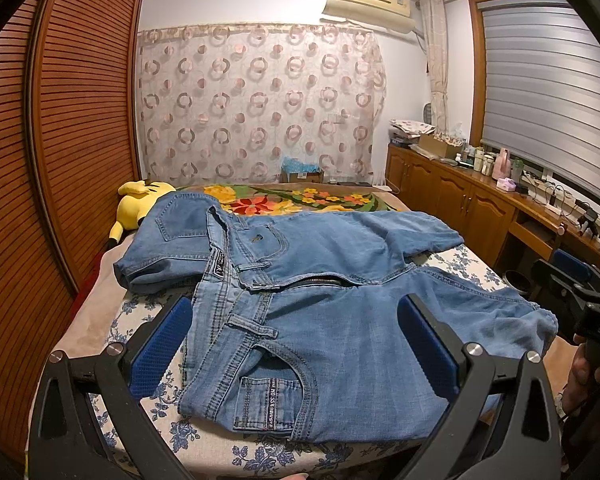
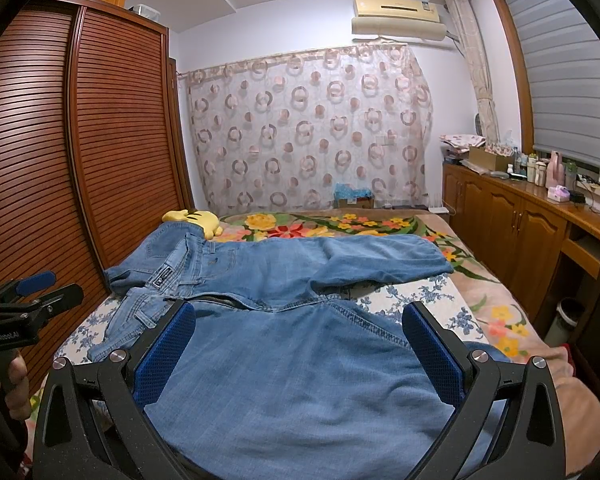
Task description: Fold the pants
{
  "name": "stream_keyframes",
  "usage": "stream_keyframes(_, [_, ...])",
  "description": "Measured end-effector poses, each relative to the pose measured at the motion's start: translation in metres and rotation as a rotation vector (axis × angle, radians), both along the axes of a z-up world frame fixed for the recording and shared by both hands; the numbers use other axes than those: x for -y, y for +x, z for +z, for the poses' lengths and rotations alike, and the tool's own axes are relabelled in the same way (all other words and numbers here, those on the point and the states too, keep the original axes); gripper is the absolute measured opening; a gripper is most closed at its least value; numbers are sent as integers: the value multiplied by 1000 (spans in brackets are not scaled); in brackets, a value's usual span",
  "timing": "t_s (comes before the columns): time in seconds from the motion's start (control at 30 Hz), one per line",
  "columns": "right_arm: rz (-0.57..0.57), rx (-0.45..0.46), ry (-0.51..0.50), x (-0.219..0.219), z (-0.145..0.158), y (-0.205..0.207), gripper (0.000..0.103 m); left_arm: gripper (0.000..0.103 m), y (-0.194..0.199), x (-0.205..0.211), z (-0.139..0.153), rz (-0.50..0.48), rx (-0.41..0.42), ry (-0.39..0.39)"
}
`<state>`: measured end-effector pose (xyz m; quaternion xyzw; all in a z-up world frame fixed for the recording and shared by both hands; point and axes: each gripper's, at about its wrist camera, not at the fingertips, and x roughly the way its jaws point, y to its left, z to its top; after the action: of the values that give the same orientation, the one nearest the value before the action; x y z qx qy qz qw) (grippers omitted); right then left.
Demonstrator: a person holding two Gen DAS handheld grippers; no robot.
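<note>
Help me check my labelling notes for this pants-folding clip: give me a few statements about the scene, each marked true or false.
1. Both grippers have their fingers spread, gripping nothing. True: the left gripper and the right gripper hover open over the jeans.
2. The jeans are already folded into a neat stack. False: they lie spread out and rumpled on the bed, legs apart.
3. A yellow plush toy lies on the bed beyond the jeans, near the wardrobe. True.
4. The fly zipper is fully closed. False: it gapes open, teeth showing.
5. The air conditioner stands on the floor. False: it is mounted high on the wall.
</note>
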<state>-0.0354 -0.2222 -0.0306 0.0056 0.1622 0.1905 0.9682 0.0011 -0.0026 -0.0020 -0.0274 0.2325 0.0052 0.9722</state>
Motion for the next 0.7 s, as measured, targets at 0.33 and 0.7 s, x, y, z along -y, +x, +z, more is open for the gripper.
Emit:
stream_keyframes(0.33, [1, -4, -1, 0, 0, 1, 103, 103, 0, 0, 1, 0, 1, 1])
stream_keyframes(0.7, [2, -4, 0, 0, 0, 1, 103, 103, 1, 0, -2, 1, 4, 2])
